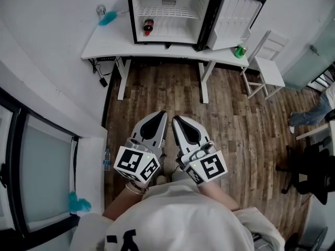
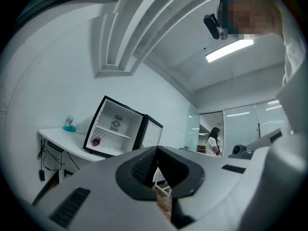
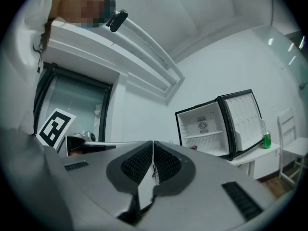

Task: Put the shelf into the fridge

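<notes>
A small black fridge (image 1: 167, 12) stands on the white table (image 1: 104, 48) with its door (image 1: 235, 20) swung open to the right. Inside, a white wire shelf (image 1: 168, 12) sits level at mid height, and a dark bottle with a red cap (image 1: 148, 26) lies on the fridge floor at the left. My left gripper (image 1: 161, 114) and right gripper (image 1: 177, 119) are side by side close to my body, well short of the table, both shut with nothing between the jaws. The fridge (image 2: 115, 129) shows far off in the left gripper view, past the left gripper (image 2: 156, 150). The fridge (image 3: 207, 129) also shows beyond the right gripper (image 3: 153, 146).
A teal object (image 1: 107, 18) and a can (image 1: 101, 9) sit at the table's left end, a green bottle (image 1: 240, 50) at its right end. A white chair (image 1: 267, 67) stands right of the table. A person (image 1: 309, 114) and a black office chair (image 1: 309, 171) are at far right. A water bottle (image 1: 107, 159) stands on the floor.
</notes>
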Motion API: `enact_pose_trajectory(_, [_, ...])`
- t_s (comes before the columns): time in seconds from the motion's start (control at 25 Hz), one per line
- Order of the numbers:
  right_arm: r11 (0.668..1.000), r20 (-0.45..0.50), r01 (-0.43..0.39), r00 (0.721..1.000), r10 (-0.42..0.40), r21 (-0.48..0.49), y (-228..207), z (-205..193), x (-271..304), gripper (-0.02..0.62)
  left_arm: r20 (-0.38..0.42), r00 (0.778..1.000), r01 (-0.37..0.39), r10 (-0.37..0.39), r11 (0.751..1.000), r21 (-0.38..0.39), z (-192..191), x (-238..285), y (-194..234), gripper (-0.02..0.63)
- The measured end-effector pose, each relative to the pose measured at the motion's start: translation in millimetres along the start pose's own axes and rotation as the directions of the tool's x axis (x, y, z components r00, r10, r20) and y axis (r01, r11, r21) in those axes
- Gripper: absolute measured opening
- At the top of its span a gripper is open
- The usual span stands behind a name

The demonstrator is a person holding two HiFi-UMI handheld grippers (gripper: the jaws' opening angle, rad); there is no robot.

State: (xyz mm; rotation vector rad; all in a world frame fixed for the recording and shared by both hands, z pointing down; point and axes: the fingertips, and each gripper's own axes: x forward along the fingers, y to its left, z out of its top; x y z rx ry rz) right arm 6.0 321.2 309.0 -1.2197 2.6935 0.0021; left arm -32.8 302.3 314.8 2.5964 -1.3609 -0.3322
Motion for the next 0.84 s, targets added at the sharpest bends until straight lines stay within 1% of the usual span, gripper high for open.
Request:
enact_pose_trajectory(0.28, [0.999,0.018,0.012,1.0,-0.011,-0.048,6.2,6.7,-5.2,0.032,0.0,1.0,0.022,-0.022,1.0,0.003,0.6,-5.7,-5.7,0.006])
enact_pose_trajectory(0.56, [0.999,0.018,0.004,1.0,-0.003,-0.05,12.8,7.2,-5.2,0.032,0.01,1.0,0.024,-0.024,1.0,0.005,4.1,-11.8,-5.7,0.006])
enact_pose_trajectory(0.84, [0.998,0.02,-0.01,1.0,0.011,-0.057,19.7,7.6,-4.2,0.032,0.014,1.0,0.017,-0.017,1.0,-0.014,4.0,-16.4,-2.1,0.006])
